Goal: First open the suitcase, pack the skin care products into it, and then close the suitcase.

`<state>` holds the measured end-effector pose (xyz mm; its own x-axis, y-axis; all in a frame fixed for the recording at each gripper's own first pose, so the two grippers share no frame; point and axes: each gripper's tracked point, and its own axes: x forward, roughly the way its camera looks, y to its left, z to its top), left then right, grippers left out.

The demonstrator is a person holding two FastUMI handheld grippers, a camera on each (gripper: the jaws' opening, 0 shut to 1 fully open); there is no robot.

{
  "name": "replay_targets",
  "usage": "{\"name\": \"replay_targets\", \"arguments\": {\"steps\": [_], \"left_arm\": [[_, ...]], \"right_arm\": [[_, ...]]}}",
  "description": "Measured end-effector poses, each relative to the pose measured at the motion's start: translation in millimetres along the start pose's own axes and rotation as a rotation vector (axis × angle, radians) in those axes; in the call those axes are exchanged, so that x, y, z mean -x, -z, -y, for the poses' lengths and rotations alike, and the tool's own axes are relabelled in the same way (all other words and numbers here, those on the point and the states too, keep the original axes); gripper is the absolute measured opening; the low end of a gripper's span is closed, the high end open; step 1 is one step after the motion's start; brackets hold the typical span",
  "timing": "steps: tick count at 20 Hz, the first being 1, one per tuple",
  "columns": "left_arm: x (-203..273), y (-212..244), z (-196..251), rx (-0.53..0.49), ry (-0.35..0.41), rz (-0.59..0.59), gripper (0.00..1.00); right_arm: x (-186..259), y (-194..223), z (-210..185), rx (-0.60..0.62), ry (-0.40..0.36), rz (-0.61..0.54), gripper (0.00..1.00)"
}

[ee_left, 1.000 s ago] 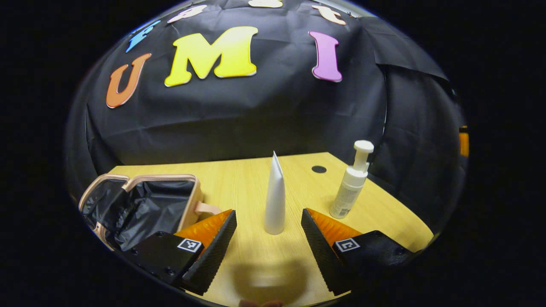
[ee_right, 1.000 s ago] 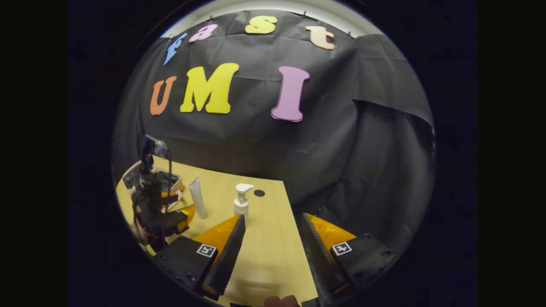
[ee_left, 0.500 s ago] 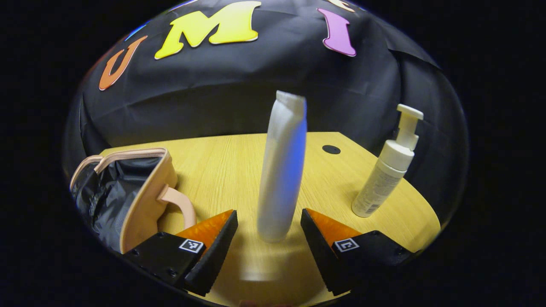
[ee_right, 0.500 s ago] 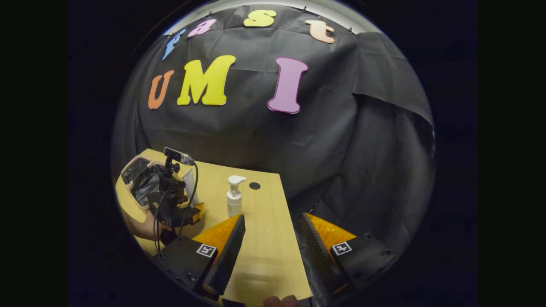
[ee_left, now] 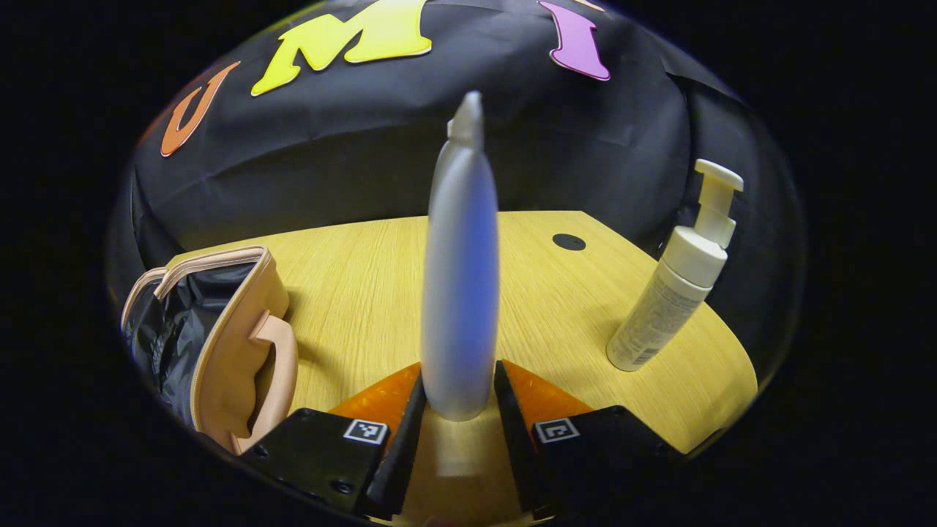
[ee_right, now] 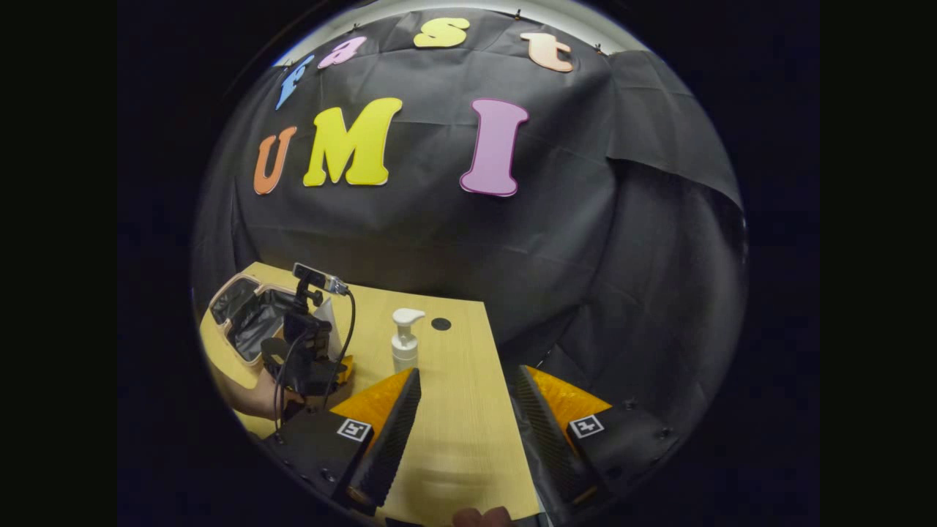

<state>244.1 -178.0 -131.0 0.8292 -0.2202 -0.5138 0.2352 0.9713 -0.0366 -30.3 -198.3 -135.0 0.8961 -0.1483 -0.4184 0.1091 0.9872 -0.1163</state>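
Two grippers are in play, and we start with the left gripper (ee_left: 460, 432), whose jaws have closed in on the tall white squeeze tube (ee_left: 460, 293), pressing on its base from both sides. In the left gripper view the tube stands upright, cap end down on the pale wooden counter (ee_left: 351, 293), its flat crimped end pointing up against the black cloth.

To the left of the tube we see the small beige suitcase (ee_left: 241, 344) with its lid open and the black lining showing, its handle facing the gripper. Off to the right, well apart from the tube, stands the white pump bottle (ee_left: 670, 293), upright on the counter. Beyond it, at the far side of the counter, sits a small round black hole (ee_left: 569, 241).

Over in the right gripper view, the right gripper (ee_right: 461, 421) hangs above the near right part of the counter, jaws wide apart and gripping nothing. Farther off to the left we catch the left gripper (ee_right: 311, 359) again, with a hand (ee_right: 252, 395) behind it. The suitcase (ee_right: 249, 318) lies open just past it, and the pump bottle (ee_right: 405, 340) stands between the two grippers.
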Motion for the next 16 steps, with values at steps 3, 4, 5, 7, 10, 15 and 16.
{"name": "replay_targets", "arguments": {"steps": [3, 4, 5, 7, 10, 15, 16], "left_arm": [[11, -2, 1, 0.027, 0.008, -0.011, 0.48], [19, -8, 4, 0.036, 0.014, 0.006, 0.48], [29, -17, 8, 0.041, 0.025, 0.027, 0.47], [52, -33, 16, 0.036, 0.047, 0.06, 0.47], [94, -52, 12, 0.053, 0.047, 0.091, 0.46], [166, -67, -31, 0.112, -0.051, 0.11, 0.46], [176, -68, -41, 0.131, -0.072, 0.113, 0.46]], "right_arm": [[-5, 3, 5, -0.012, -0.004, 0.005, 0.79], [-8, 5, 5, -0.02, -0.012, 0.008, 0.79], [-12, 8, 1, -0.029, -0.035, 0.008, 0.79], [-23, 18, -11, -0.039, -0.081, 0.003, 0.79], [-53, 37, -33, -0.065, -0.157, -0.01, 0.79], [-121, 62, -80, -0.092, -0.238, -0.029, 0.78], [-134, 67, -87, -0.095, -0.248, -0.031, 0.8]]}}
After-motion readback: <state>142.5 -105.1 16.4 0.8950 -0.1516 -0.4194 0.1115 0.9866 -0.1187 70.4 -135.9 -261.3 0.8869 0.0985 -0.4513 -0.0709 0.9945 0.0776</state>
